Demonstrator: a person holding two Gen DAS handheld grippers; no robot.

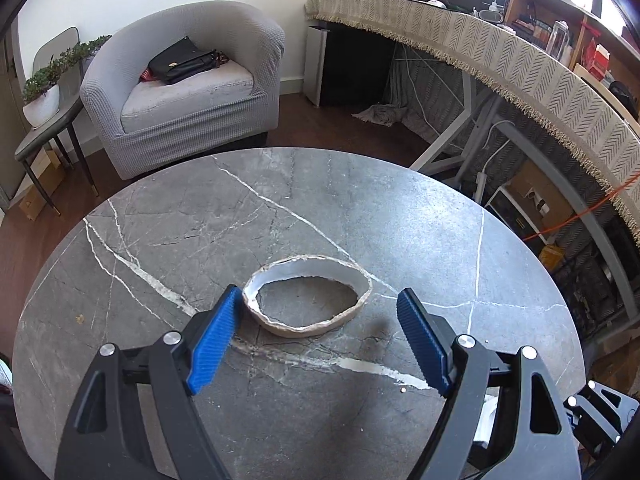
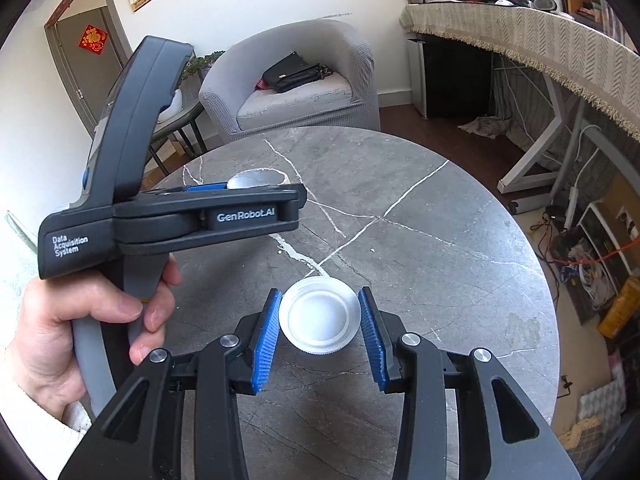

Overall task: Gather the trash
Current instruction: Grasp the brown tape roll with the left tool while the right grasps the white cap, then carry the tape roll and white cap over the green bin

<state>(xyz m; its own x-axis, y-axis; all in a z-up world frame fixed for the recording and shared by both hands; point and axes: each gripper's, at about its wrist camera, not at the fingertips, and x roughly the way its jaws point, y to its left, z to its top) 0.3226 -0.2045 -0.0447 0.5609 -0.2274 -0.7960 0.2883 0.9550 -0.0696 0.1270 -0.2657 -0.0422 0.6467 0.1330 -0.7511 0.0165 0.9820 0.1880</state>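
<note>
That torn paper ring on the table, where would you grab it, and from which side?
Pinch the ring's near wall, coming down from above and in front, one pad inside the hole and one outside. It lies flat, wider than the open left tool, and its thin upright wall is the only raised part to clamp.

The table [image 1: 400, 216] is mostly bare at the top of the frame. A torn paper ring [image 1: 306, 296] sits in the middle. A white lid [image 2: 320, 316] fills the gap between the right jaws.

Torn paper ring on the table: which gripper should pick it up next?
Left. The left gripper is open with the torn paper ring right ahead; the right gripper already grips the white lid.
</note>
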